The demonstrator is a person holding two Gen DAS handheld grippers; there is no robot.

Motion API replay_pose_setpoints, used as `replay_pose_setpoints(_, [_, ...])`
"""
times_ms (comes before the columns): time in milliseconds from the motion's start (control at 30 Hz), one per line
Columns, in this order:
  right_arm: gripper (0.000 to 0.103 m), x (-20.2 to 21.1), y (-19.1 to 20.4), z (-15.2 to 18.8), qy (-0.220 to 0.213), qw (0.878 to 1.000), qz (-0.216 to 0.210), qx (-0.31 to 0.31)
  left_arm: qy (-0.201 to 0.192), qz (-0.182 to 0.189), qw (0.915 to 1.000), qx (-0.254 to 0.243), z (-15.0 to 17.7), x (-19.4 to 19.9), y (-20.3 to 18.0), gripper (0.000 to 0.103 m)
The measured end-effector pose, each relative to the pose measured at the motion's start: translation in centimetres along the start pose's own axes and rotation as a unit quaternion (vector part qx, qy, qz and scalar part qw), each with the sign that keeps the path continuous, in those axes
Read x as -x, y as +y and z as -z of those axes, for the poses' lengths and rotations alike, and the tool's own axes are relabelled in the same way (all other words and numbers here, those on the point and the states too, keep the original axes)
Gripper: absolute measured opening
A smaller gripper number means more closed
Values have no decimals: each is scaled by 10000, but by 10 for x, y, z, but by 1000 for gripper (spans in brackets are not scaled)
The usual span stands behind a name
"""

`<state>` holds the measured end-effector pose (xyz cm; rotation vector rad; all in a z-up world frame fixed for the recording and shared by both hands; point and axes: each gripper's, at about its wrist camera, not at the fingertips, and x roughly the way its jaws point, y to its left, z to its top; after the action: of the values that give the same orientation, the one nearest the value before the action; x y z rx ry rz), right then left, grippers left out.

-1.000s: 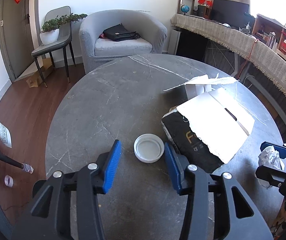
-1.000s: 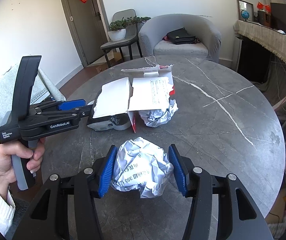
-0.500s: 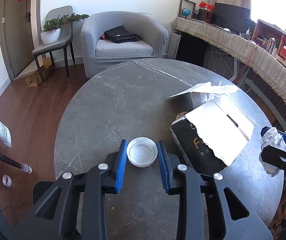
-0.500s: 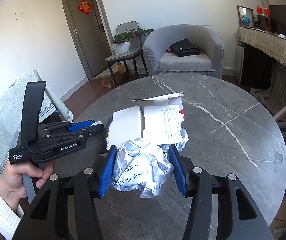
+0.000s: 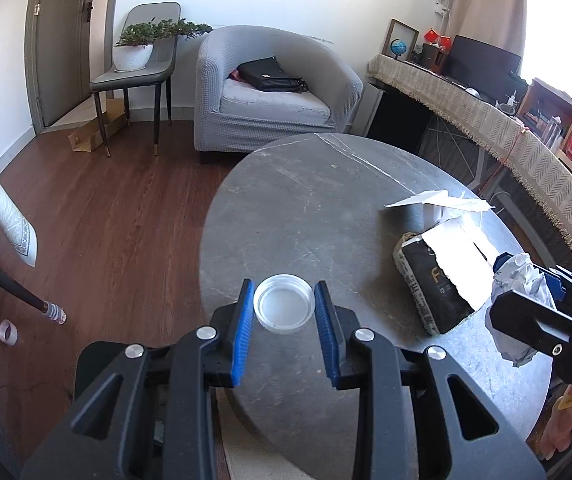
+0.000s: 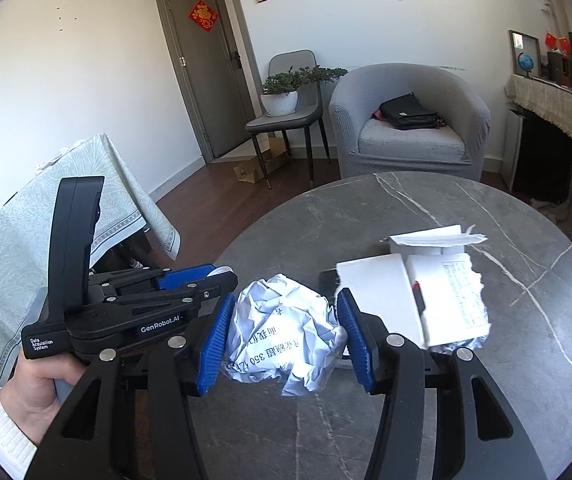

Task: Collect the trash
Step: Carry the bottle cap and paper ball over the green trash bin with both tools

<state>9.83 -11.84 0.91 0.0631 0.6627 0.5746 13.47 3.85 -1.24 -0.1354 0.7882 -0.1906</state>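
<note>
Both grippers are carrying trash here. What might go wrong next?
The left gripper pinches a clear plastic lid only at its rim, so it may slip or pop out. The right gripper holds a crumpled paper ball that can compress and loosen. The torn box and more paper remain on the table.

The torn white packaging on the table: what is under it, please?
Under the torn white packaging lies a black bag, partly showing. In the right wrist view, crumpled paper peeks out below the packaging. The rest beneath is covered.
</note>
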Motion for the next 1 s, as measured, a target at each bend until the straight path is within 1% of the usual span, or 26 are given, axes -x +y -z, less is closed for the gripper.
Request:
replay_pose_setpoints(100, [53, -6, 16, -1, 21, 9999, -96, 76, -55, -133, 9998, 149, 5, 15, 23, 32])
replay_pose_setpoints(200, [53, -10, 30, -1, 22, 9997, -182, 156, -94, -183, 9993, 310, 11, 29, 41, 32])
replay_pose_setpoints(333, [53, -17, 44, -1, 58, 9994, -276, 202, 2, -304, 9985, 452, 21, 40, 66, 32])
replay_pose_setpoints(600, [53, -29, 75, 2, 161, 9982, -402, 415, 362, -658, 9967, 321, 49, 46, 93, 33])
replay_pose_setpoints(833, [53, -45, 96, 4, 266, 9969, -491, 552, 685, -857, 9934, 329, 71, 45, 121, 33])
replay_pose_setpoints(1000, [53, -60, 111, 5, 374, 9956, -564, 647, 1087, -936, 9888, 408, 87, 32, 142, 33])
